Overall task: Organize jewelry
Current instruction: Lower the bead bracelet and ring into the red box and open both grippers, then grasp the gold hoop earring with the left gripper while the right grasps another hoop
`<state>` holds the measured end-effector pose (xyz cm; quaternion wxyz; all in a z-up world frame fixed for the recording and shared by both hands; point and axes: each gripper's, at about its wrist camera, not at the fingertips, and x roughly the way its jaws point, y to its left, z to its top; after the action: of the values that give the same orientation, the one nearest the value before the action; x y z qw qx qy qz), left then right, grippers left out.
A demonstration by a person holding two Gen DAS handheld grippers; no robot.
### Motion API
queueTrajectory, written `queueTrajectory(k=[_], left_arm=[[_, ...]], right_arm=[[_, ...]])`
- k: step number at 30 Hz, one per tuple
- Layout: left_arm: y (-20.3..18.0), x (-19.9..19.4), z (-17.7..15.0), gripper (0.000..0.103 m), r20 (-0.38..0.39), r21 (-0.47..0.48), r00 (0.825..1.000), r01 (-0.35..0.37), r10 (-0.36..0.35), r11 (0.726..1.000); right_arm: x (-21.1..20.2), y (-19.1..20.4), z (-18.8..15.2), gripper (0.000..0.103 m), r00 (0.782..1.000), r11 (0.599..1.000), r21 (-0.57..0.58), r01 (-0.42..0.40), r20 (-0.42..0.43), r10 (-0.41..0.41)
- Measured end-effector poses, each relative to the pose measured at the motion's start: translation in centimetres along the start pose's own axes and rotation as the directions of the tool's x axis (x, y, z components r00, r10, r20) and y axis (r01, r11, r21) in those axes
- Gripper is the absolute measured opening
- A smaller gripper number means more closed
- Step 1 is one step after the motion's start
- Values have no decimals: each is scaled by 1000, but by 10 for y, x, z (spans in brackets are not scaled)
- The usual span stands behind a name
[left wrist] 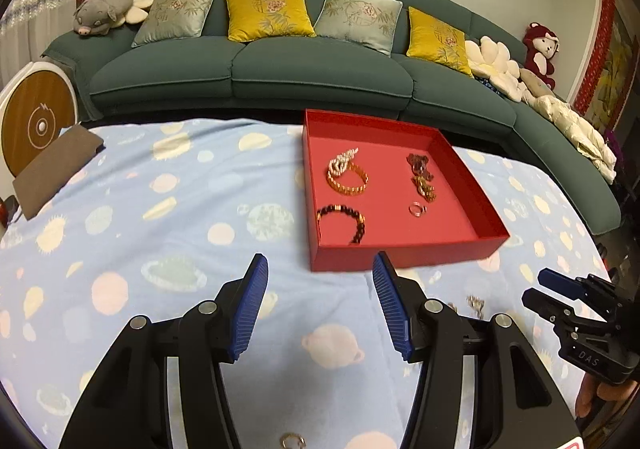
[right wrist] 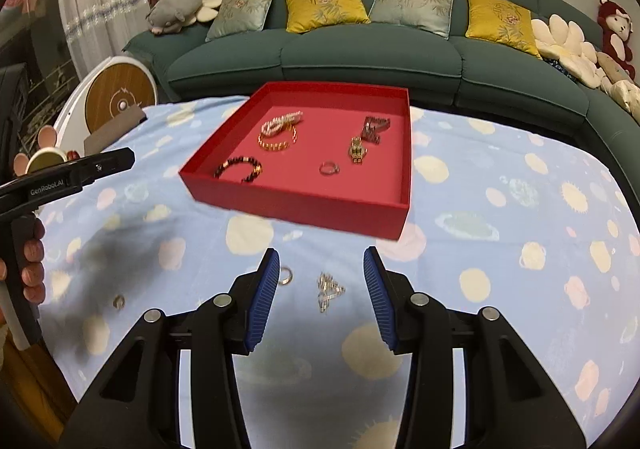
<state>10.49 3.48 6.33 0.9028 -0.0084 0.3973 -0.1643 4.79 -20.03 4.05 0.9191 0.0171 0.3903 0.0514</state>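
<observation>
A red tray [left wrist: 408, 249] [right wrist: 296, 205] sits on a blue planet-print cloth. In it lie a pearl and gold bracelet [left wrist: 346, 173] [right wrist: 279, 129], a dark bead bracelet [left wrist: 342, 221] [right wrist: 239, 169], a ring [left wrist: 417, 208] [right wrist: 329, 168], a gold piece [right wrist: 357, 150] and a dark red piece [right wrist: 375, 126]. Loose on the cloth are a silver chain piece [right wrist: 329, 291], a ring [right wrist: 285, 275] and a small ring [right wrist: 118, 302]. My right gripper [right wrist: 320, 273] is open just above the chain piece. My left gripper [left wrist: 320, 277] is open and empty before the tray.
A green sofa [left wrist: 280, 65] with cushions stands behind the table. A brown pad [left wrist: 56, 169] lies at the cloth's far left. A round white and wood device [left wrist: 36, 125] stands left. Another ring [left wrist: 292, 441] lies under the left gripper.
</observation>
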Motion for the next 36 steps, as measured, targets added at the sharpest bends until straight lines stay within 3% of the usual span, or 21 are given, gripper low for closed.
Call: queueTrajectory(k=[6, 10, 17, 25, 34, 36], left_arm=[[-6, 0, -45, 52, -72, 1, 997, 15, -15, 1000], [8, -10, -67, 52, -84, -95, 996, 20, -28, 995], [37, -26, -105, 52, -89, -186, 995, -68, 52, 980], [24, -16, -120, 50, -114, -88, 990, -89, 79, 992], [15, -2, -123, 34, -111, -24, 988, -108, 104, 994], [12, 0, -122, 25, -109, -15, 989, -105, 103, 994]], right_arm=[[13, -3, -23, 42, 998, 999, 48, 11, -60, -8], [12, 2, -30, 42, 998, 998, 59, -4, -66, 8], [19, 22, -32, 42, 996, 999, 1, -34, -77, 34], [23, 31, -28, 42, 996, 999, -5, -48, -79, 47], [36, 29, -28, 42, 994, 999, 8, -31, -101, 32], [37, 30, -27, 42, 994, 999, 6, -32, -101, 32]])
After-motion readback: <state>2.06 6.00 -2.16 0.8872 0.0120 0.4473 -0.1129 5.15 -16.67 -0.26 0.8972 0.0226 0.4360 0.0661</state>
